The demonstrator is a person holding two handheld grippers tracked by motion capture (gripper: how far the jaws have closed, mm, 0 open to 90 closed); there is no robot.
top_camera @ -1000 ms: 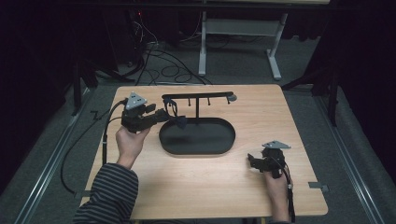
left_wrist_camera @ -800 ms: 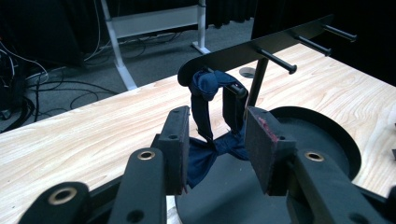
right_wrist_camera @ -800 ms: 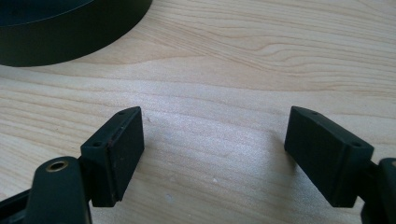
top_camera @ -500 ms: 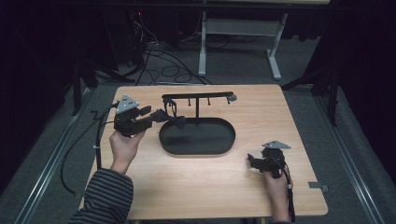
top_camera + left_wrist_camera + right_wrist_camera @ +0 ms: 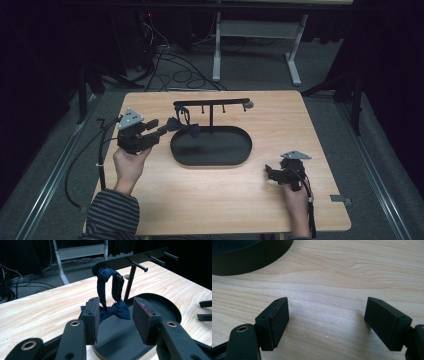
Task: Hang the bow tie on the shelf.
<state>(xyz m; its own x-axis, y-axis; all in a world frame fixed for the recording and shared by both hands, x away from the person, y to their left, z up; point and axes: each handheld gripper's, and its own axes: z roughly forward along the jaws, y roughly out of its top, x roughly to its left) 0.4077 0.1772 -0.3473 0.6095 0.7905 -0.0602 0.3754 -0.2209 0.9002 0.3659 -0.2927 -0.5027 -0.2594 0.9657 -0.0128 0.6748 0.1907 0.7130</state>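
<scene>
Left gripper view: navy bow tie [image 5: 117, 310] hangs by strap from stand peg [image 5: 119, 277], centre frame; left gripper [image 5: 117, 318] jaws just opening, releasing it. Right gripper [image 5: 325, 322] apart, idle, lower frame.

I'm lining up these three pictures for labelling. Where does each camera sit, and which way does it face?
High view: above the person's side, facing forward and down on the table; forearms, hands, both grippers.
Left gripper view: rides the left gripper, facing the bow tie hanging on the rack; own fingers.
Right gripper view: rides the right gripper, facing bare tabletop; own fingers.
Shared: all show the black tray.
</scene>
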